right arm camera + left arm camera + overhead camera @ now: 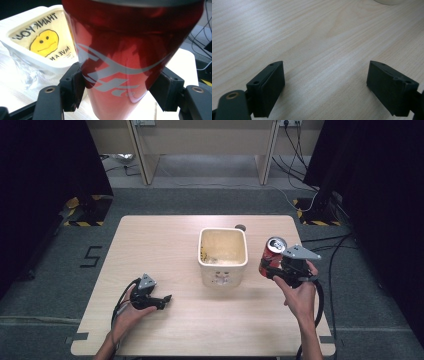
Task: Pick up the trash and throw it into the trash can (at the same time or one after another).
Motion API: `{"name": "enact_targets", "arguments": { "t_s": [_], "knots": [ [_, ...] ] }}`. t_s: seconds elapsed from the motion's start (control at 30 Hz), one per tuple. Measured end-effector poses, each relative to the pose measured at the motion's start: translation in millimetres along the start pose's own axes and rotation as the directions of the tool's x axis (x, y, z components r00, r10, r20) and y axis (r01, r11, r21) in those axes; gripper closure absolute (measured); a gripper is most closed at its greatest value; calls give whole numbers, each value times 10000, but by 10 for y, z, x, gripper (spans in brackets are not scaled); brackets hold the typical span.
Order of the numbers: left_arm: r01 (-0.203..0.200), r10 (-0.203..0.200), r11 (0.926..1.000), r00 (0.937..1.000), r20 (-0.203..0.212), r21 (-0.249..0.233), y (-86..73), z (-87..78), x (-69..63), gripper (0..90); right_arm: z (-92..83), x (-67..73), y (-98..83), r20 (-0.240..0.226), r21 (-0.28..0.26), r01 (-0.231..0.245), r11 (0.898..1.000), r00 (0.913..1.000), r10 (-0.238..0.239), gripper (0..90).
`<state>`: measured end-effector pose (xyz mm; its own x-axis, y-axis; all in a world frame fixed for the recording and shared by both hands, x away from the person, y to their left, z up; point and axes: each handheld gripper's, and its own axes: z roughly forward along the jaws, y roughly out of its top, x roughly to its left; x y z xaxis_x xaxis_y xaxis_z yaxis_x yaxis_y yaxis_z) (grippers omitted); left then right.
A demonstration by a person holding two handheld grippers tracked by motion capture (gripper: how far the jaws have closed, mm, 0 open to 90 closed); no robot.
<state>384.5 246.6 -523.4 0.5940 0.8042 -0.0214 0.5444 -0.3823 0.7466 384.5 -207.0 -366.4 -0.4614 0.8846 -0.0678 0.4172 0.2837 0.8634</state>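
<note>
- We see a light wooden table (150,240) on grey carpet (45,285).
- We note black curtains (45,155) on both sides.
- Beyond stands a pale desk (200,140); cables (295,155) trail across the floor.

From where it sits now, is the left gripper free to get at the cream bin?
Probably yes. The left gripper rests open and empty on the table, with bare wood between it and the cream bin. The red can, clamped in the right gripper, sits on the bin's far side.
</note>
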Motion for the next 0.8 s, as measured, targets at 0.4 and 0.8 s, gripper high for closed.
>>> {"name": "enact_targets", "arguments": {
  "t_s": [0.4, 0.8],
  "knots": [
    [4, -4, 10000, 10000, 4, -1, 0, 0, 0, 141, -38, 23, 319, -73, -152, 360, 9992, 9993, -361, 339],
    [10, -10, 10000, 10000, 25, 13, 1, -2, 3, 142, 64, 122, 588, -633, -256, 628, 9977, 9959, -643, 340]
  ]
}}
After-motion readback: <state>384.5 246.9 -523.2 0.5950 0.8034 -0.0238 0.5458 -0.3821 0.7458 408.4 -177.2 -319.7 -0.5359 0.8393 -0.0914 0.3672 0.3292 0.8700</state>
